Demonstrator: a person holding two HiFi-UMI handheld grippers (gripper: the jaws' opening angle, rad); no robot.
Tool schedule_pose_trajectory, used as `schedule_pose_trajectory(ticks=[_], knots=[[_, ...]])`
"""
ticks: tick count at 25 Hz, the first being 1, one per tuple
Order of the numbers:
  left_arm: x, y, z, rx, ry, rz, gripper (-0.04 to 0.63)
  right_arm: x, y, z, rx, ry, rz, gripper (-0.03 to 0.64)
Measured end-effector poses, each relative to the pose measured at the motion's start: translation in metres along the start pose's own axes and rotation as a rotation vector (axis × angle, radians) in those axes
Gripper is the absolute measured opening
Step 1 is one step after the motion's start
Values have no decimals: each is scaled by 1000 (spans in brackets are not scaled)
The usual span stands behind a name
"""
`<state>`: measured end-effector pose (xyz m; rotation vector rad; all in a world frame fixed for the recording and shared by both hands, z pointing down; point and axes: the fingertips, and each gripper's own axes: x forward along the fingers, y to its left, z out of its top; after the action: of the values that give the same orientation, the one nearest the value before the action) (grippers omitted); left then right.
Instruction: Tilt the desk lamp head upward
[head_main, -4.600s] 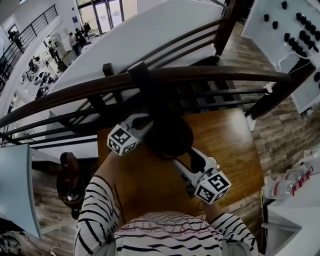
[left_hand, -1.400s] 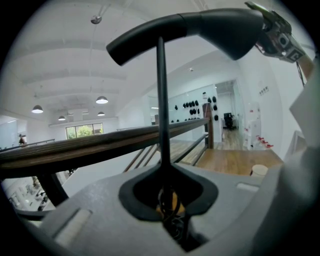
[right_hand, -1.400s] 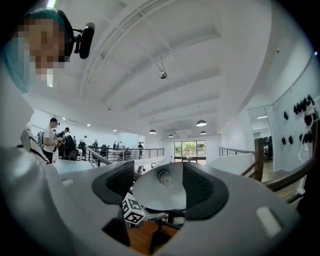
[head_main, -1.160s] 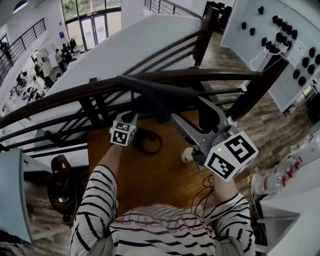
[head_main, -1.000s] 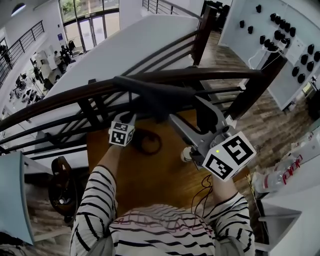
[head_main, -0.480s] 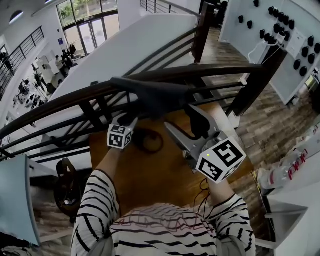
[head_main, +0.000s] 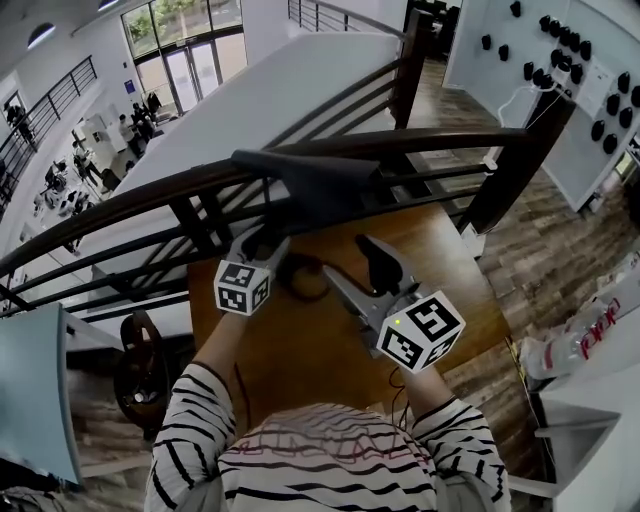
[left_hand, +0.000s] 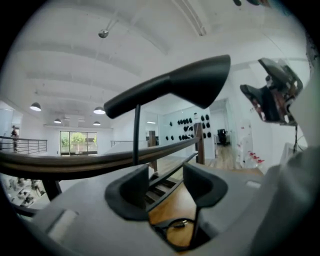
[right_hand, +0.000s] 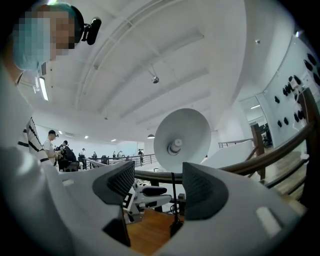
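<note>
The desk lamp's dark head (head_main: 310, 180) hangs over the wooden desk (head_main: 450, 260), tilted with its open face toward my right. Its ring base (head_main: 305, 280) lies on the desk. In the left gripper view the head (left_hand: 170, 85) sits atop a thin stem (left_hand: 136, 135), which rises just beyond the left jaw. My left gripper (head_main: 265, 242) (left_hand: 165, 185) is by the stem, jaws opening, pressing on nothing. My right gripper (head_main: 350, 262) (right_hand: 157, 187) is open below the head, facing the white reflector and bulb (right_hand: 181, 140). It holds nothing.
A dark curved wooden railing (head_main: 150, 195) runs across just behind the desk, with a drop to a lower floor beyond. A white pegboard wall (head_main: 560, 60) stands at the right. A cable (head_main: 400, 395) trails off the desk's near edge.
My right gripper has come down from the lamp head and drawn back toward me. The left gripper has stayed by the stem near the base.
</note>
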<state>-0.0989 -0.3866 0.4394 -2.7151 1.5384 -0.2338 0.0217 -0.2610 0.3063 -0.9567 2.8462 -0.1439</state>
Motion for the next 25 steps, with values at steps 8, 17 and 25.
schedule_pose_trajectory(ticks=[8, 17, 25], knots=[[-90, -63, 17, 30, -89, -88, 218, -28, 27, -65, 47, 93, -95, 287], [-175, -116, -8, 10, -91, -112, 218, -61, 66, -121, 100, 160, -166, 247], [-235, -142, -34, -28, -66, -94, 198, -87, 107, -168, 156, 231, -210, 193]])
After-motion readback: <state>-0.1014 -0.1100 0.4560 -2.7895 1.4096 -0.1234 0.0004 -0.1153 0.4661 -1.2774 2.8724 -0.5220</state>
